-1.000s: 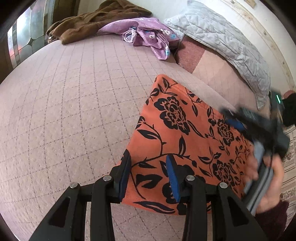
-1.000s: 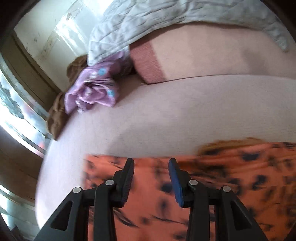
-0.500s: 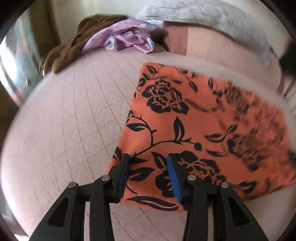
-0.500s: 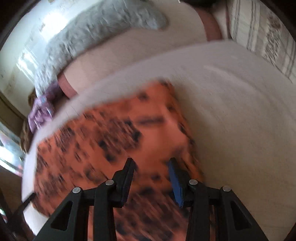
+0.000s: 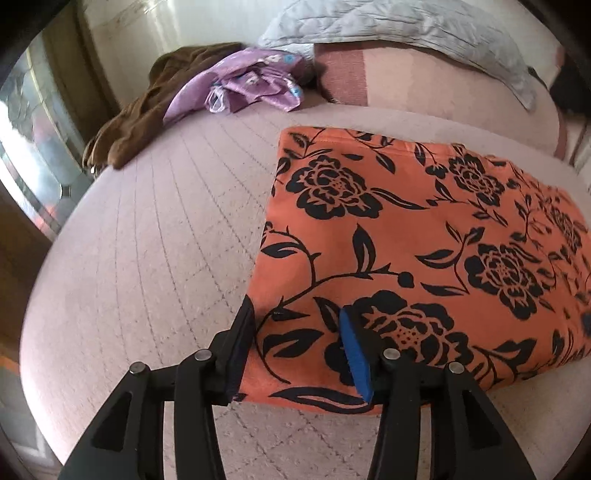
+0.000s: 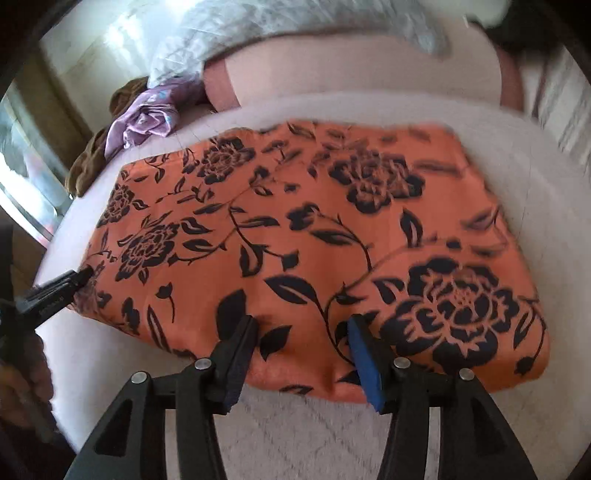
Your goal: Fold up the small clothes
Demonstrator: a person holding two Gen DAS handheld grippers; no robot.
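An orange cloth with black flowers [image 5: 424, 240] lies flat as a folded rectangle on the pink quilted bed cover [image 5: 147, 240]. My left gripper [image 5: 295, 314] hovers over the cloth's near left corner. Its jaws are opening, with cloth lying under the gap and no pad pressing on it. In the right wrist view the same cloth [image 6: 295, 206] fills the middle. My right gripper [image 6: 303, 326] stands over its near edge, jaws opening and gripping nothing. The left gripper's black tip [image 6: 79, 275] shows at the cloth's left corner, with a hand behind it.
At the back left of the bed lie a crumpled purple garment [image 5: 255, 83] and a brown one [image 5: 147, 110]. A grey quilted pillow [image 5: 388, 26] rests on a pink cushion [image 5: 424, 85] along the back. A window [image 5: 29, 110] is on the left.
The right gripper swept from the cloth's far side to its near edge and its jaws widened. The left gripper rolled level at the near left corner and its jaws also widened.
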